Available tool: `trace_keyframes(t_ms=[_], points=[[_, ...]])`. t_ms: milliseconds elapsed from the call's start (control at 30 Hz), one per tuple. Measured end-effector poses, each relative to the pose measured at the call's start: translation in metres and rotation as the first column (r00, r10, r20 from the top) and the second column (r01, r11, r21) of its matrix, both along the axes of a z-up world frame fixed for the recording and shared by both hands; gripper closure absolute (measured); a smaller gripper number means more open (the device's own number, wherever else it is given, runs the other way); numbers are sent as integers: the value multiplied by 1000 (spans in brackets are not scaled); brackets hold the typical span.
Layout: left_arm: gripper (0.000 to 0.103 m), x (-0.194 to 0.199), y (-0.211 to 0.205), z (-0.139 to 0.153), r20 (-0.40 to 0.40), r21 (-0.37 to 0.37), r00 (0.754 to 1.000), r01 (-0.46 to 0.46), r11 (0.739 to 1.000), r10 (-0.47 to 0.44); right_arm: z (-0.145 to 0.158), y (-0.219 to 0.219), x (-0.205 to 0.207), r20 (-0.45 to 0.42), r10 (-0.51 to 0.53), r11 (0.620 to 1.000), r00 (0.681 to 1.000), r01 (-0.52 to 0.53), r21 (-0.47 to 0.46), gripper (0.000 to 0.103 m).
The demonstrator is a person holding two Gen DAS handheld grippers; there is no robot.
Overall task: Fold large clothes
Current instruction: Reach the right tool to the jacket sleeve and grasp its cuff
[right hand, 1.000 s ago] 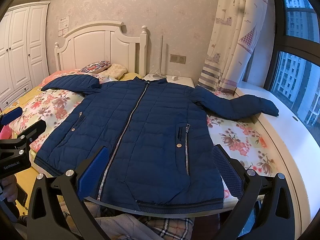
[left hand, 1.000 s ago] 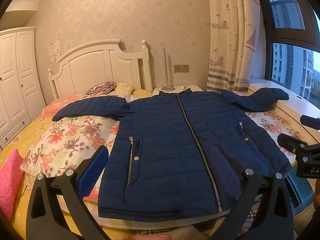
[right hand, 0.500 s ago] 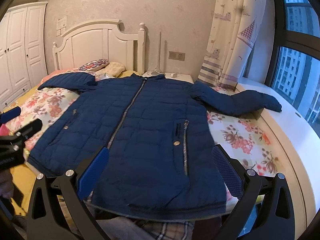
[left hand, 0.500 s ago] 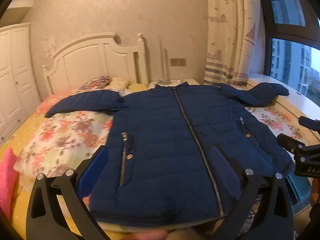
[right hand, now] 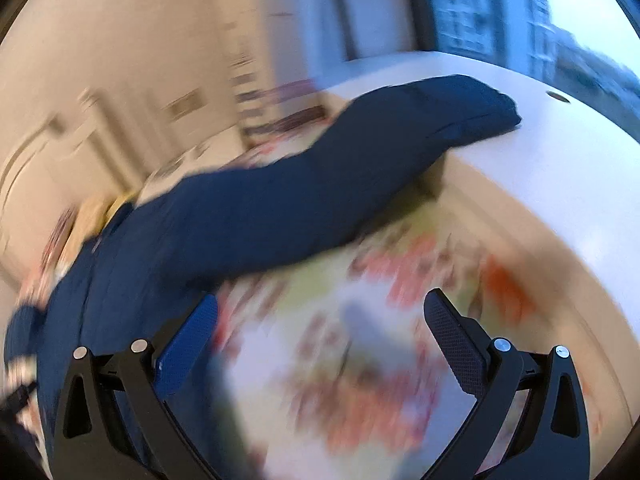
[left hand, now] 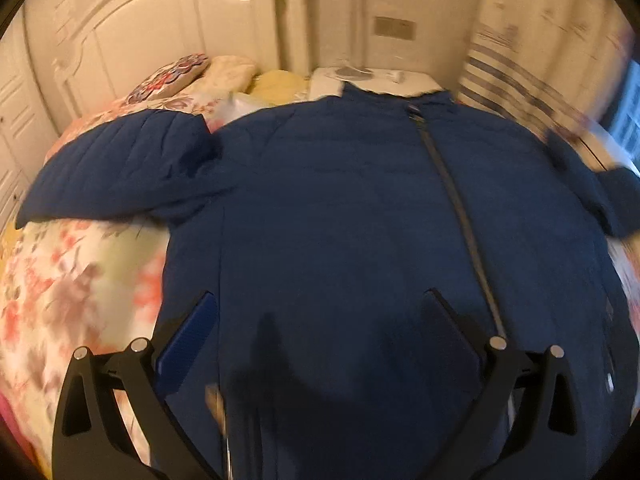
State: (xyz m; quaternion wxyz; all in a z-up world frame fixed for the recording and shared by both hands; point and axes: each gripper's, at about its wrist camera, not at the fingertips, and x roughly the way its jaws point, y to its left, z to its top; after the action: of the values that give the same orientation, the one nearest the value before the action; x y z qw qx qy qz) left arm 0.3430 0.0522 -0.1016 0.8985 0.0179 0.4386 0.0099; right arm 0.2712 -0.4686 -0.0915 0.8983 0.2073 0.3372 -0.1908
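A large navy quilted jacket (left hand: 360, 208) lies zipped and face up on the bed, its left sleeve (left hand: 120, 168) spread out to the left. My left gripper (left hand: 320, 316) is open and empty, low over the jacket's front. In the right wrist view the jacket's right sleeve (right hand: 320, 192) stretches from the body up to the white window ledge (right hand: 560, 152), its cuff resting on the ledge. My right gripper (right hand: 320, 316) is open and empty over the floral bedding (right hand: 380, 340), just below that sleeve. Both views are motion-blurred.
A white headboard (left hand: 180, 32) and pillows (left hand: 200, 76) stand at the bed's far end, with a white nightstand (left hand: 372, 78) beside them. A striped curtain (left hand: 520, 76) hangs at the right. The floral sheet (left hand: 72, 288) lies bare left of the jacket.
Both grippers have moved forward and down over the bed. The left one now hovers close over the jacket's body. The right one has swung right toward the right sleeve.
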Motion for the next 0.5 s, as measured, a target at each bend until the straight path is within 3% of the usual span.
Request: trace_keyframes(t_ms=[200, 233, 300, 367, 400, 433, 467, 500], points=[[2, 43, 5, -48, -45, -40, 999, 27, 999, -29, -17, -53, 61, -27, -115, 992, 993, 116, 57, 4], [2, 42, 3, -49, -28, -19, 999, 31, 999, -32, -19, -57, 67, -35, -124, 990, 992, 126, 60, 5], [2, 43, 4, -49, -29, -21, 999, 30, 999, -31, -25, -64, 77, -35, -139, 988, 990, 141, 68, 13], [2, 43, 5, -50, -27, -29, 999, 30, 999, -31, -27, -68, 86, -28, -149, 986, 988, 151, 67, 44], [2, 41, 5, -51, -25, -26, 999, 30, 999, -31, -24, -65, 87, -18, -162, 985, 987, 162, 50, 52], [2, 42, 4, -51, -26, -21, 999, 30, 999, -30, -19, -59, 86, 14, -168, 985, 986, 168, 29, 74], [2, 43, 4, -51, -27, -18, 999, 29, 999, -30, -7, -47, 85, 77, -155, 988, 985, 156, -13, 85], [2, 43, 3, -52, -27, -19, 999, 29, 999, -30, 6, -29, 88, 132, -112, 991, 985, 121, -62, 85]])
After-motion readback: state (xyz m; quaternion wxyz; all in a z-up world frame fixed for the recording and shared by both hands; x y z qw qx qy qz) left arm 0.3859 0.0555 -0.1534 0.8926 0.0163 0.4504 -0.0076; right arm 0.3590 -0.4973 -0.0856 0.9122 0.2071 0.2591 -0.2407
